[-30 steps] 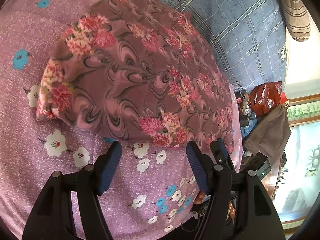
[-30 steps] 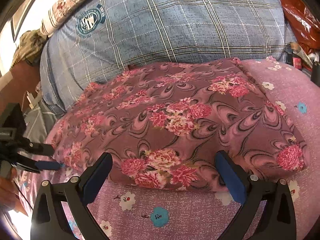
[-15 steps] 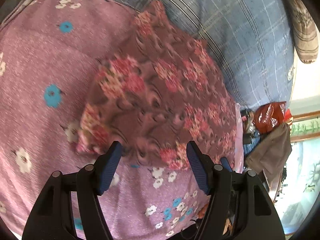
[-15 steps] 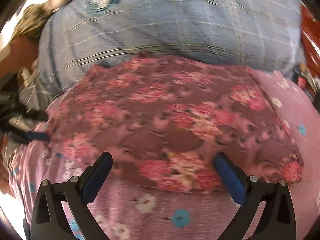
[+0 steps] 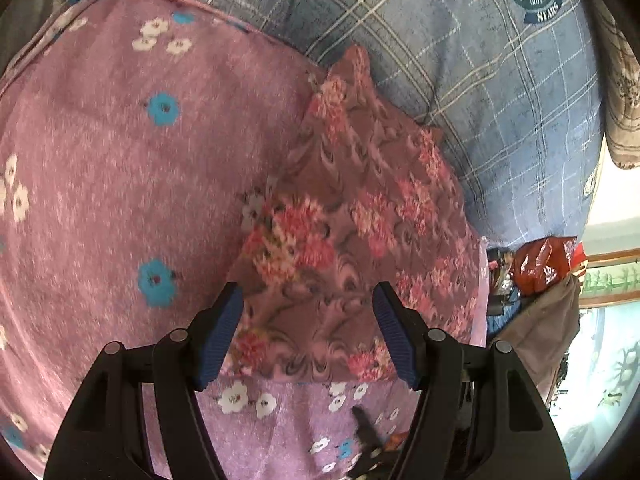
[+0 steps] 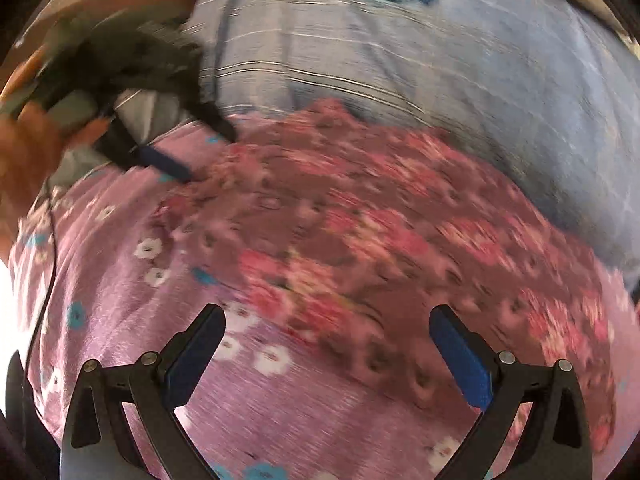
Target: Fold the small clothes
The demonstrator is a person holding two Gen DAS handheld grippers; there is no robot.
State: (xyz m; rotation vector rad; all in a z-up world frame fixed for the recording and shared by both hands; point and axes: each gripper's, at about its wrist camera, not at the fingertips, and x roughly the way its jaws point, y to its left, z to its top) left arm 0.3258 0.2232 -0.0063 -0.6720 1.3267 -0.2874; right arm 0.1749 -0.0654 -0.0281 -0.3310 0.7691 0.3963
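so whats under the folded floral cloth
The folded floral cloth lies on a pink flowered bedsheet, its far edge against a blue plaid pillow. Whatever lies beneath its folds is covered.

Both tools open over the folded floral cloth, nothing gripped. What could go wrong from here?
1. The floral cloth lies close to the edge of the pink sheet on one side; a drag that way could pull it off.
2. It lies against the blue plaid bedding, so a pinch at that edge may catch both.
3. The left tool is near the cloth's corner while the right tool view is blurred; they could collide.
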